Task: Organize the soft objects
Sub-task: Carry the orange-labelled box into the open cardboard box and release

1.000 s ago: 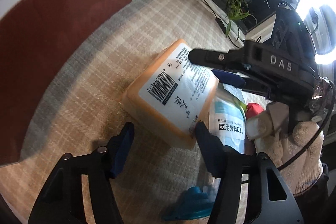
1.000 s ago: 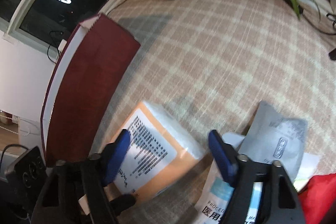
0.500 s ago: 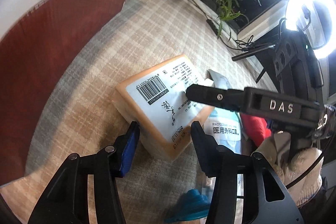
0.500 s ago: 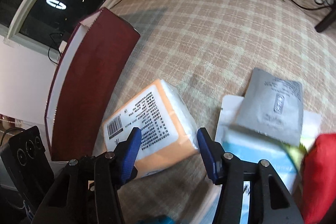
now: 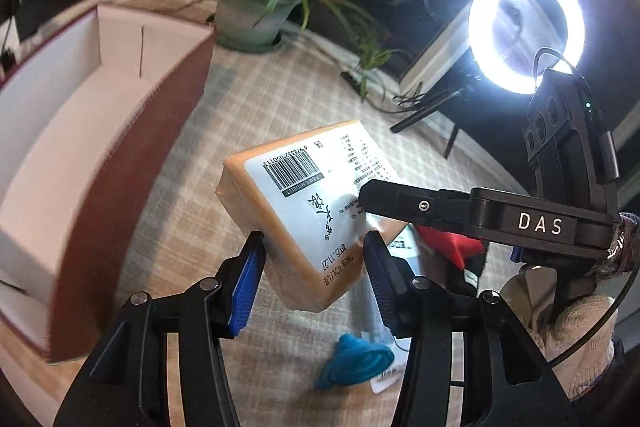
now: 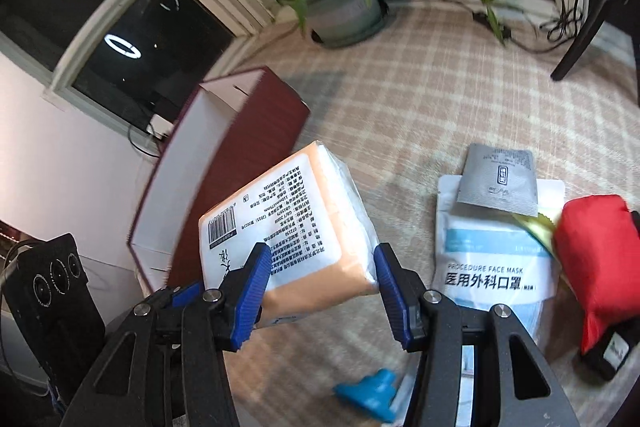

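An orange tissue pack [image 5: 304, 195] with a white barcode label hangs tilted above the checked tablecloth, held from two sides. My left gripper [image 5: 312, 259] is shut on its near end, blue pads pressed into both sides. My right gripper [image 6: 320, 279] is shut on the other end of the pack [image 6: 288, 219]. In the left wrist view the right gripper's black finger [image 5: 404, 201] lies across the label. An open maroon box [image 5: 168, 131] with a white inside stands just left of the pack; it also shows in the right wrist view [image 6: 248, 135].
On the cloth lie a face mask pack [image 6: 492, 259], a grey sachet [image 6: 496, 179], a red pouch [image 6: 596, 247] and a small blue piece [image 6: 372, 395]. A potted plant [image 6: 344, 7] stands at the back by the window. A ring light [image 5: 524, 31] glares at the right.
Both grippers narrowed onto the tissue pack and lifted it off the cloth. It now hangs tilted, higher, beside the maroon box.
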Tool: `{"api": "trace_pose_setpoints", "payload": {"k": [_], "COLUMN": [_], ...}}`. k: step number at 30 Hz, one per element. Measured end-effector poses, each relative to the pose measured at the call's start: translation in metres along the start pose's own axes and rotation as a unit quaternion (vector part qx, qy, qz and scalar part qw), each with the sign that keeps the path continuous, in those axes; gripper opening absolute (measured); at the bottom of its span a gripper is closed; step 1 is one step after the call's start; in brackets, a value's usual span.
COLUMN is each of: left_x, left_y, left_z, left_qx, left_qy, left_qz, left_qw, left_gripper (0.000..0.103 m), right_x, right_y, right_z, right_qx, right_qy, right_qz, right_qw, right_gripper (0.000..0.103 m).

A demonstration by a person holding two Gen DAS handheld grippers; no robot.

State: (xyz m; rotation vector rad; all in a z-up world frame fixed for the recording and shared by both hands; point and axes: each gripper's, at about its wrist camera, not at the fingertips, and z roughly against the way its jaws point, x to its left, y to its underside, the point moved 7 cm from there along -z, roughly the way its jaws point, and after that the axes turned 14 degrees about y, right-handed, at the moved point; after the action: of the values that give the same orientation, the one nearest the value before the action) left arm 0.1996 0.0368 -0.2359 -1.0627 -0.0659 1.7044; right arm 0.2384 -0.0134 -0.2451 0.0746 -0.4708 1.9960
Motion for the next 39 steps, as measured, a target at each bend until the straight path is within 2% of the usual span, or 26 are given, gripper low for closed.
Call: {"api": "trace_pose_setpoints", "payload": {"k": [8,16,27,34,39], "left_x": [0.004,0.034,0.102,0.143,0.153], "left_y": [-0.008,-0.018,-0.032,-0.036,-0.036], "left_z": [0.053,0.102,0.135,0.133,0.126], "left_qx": [-0.022,-0.05,-0.062,-0.051,-0.038], "left_qy": [0.003,-0.008,-0.039,-0.056,-0.057], "left_qz": [-0.038,-0.046,-0.019,0.009,0.012], "left_qw": [0.999,0.9977,0.9972,0.9971,0.9976], "left_gripper": [0.049,0.049,0.049,0.049,0.049], "right_x": [0.051,0.114,0.194,0.213,0.216], "right_y": [0.003,-0.001,-0.017,-0.028,-0.035], "right_z": [0.026,0.029,-0.02,-0.059,-0.072], "right_qx": [-0.038,-0.058,-0.039,-0.01,-0.003], "right_qy": [-0.006,-0.015,-0.015,-0.007,0.005], "right_qz": [0.01,0.036,0.082,0.098,0.1], "right_qw": [0.999,0.998,0.996,0.995,0.995], "right_gripper": [0.05,0.05,0.05,0.05,0.049]}}
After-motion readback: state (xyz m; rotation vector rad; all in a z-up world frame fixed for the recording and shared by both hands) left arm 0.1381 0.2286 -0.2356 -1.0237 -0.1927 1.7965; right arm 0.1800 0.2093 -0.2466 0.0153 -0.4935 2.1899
